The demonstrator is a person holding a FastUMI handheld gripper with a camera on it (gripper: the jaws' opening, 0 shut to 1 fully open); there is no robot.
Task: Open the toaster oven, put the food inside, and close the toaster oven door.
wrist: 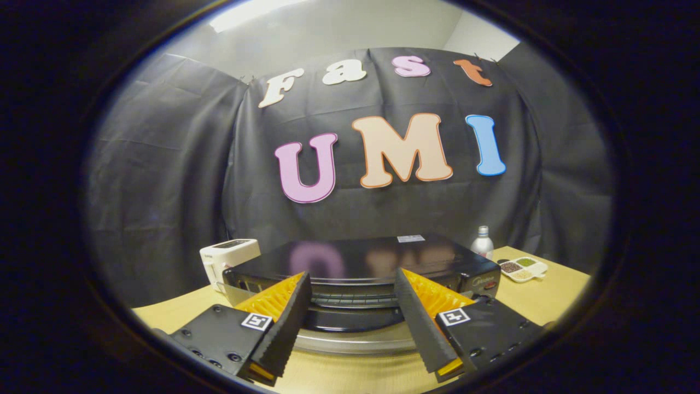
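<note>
1. The gripper [353,306] is held low over the pale wooden table [552,298], pointing level toward the black toaster oven with a glossy top [361,260].
2. Its two fingers, black ridged pads [287,323] backed with orange plastic, are spread wide apart with nothing held between them and nothing pressing on either one.
3. The toaster oven sits just ahead of the fingers, and its door appears to be open: a wire rack [353,298] shows in the dark cavity between the fingers, and a silvery, rounded door edge [355,342] lies low in front, nearest the finger bases.
4. The fingers cover the oven's front corners, so the full width of the opening is hidden; the control panel at the oven's right end is partly behind the right finger.
5. Whether any food lies inside the cavity cannot be made out; it is dark there.
6. A white boxy appliance [227,257] stands beside the oven's left end, partly hidden by it.
7. Beyond the oven's right end stand a small pale bottle [482,243] and a white divided dish of dark and green bits [524,269]; their contents are too small to identify.
</note>
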